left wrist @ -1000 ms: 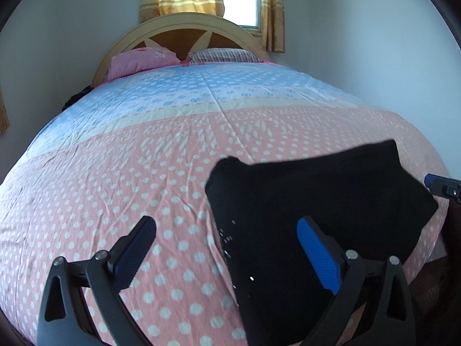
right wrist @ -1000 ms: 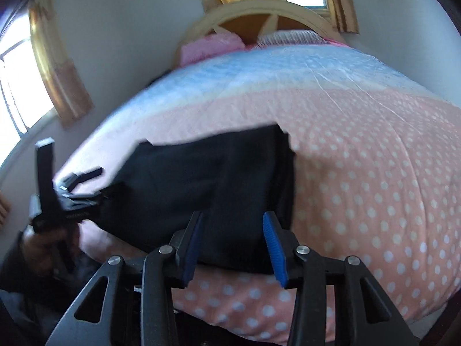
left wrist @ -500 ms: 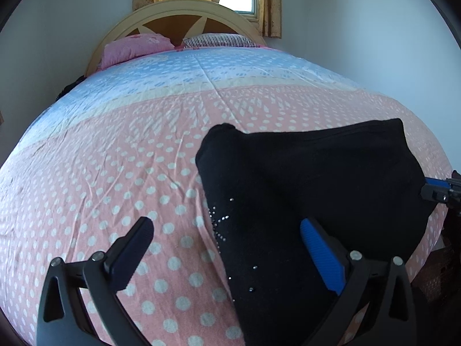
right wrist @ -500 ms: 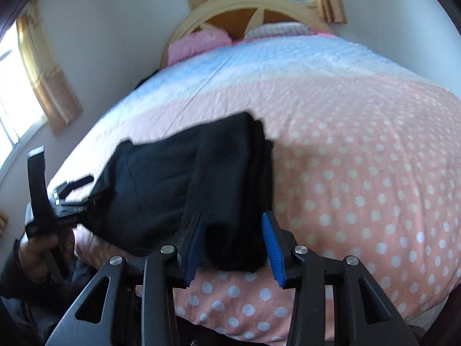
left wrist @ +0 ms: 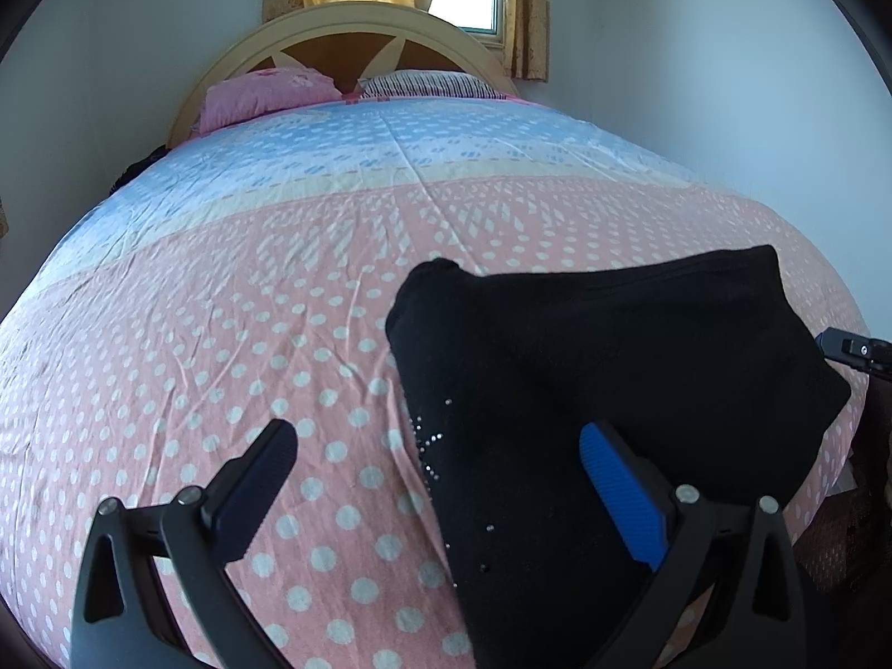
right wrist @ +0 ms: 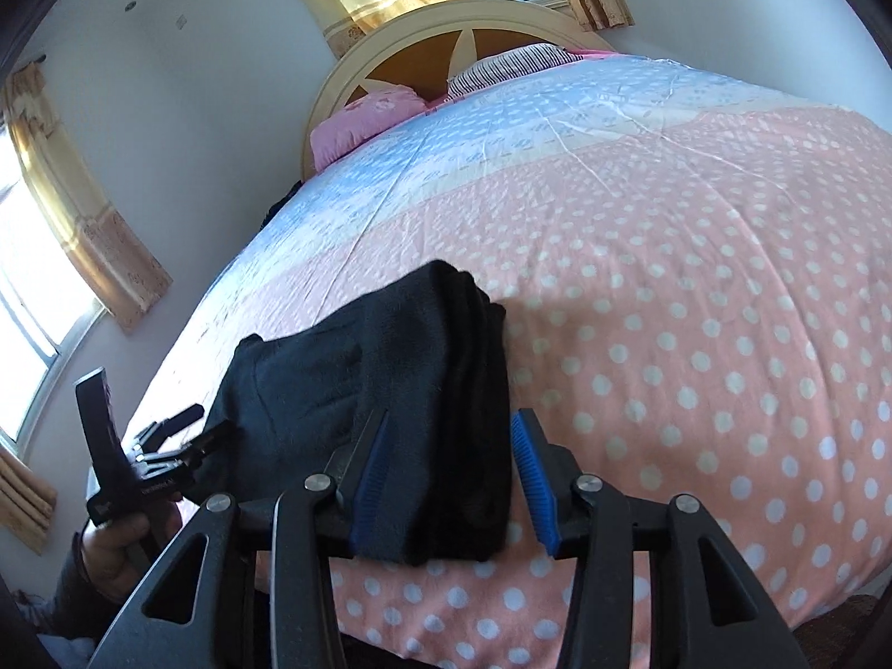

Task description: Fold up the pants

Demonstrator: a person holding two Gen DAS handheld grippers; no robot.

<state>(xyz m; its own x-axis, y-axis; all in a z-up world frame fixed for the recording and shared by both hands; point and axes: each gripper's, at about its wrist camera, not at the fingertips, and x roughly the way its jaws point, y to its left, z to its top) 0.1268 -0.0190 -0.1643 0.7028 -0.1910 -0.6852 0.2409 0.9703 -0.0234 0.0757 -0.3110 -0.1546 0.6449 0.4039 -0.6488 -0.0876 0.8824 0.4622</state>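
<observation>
Black pants (left wrist: 602, 368) lie folded into a thick stack near the foot edge of the bed; they also show in the right wrist view (right wrist: 401, 368). My left gripper (left wrist: 440, 468) is open wide, its right finger over the pants' left end and its left finger over bare bedspread. It also shows in the right wrist view (right wrist: 167, 446), at the pants' left end. My right gripper (right wrist: 451, 474) is open, its fingers either side of the stack's right end. Its tip shows in the left wrist view (left wrist: 853, 348).
The bed carries a pink polka-dot and blue bedspread (left wrist: 279, 279). A pink pillow (left wrist: 262, 95) and a striped pillow (left wrist: 429, 83) lie by the wooden headboard (left wrist: 345, 39). White walls and curtained windows surround the bed.
The right gripper has come forward so its open fingers now straddle the right end of the stack. The left gripper has dipped slightly toward the pants. The pants lie as before.
</observation>
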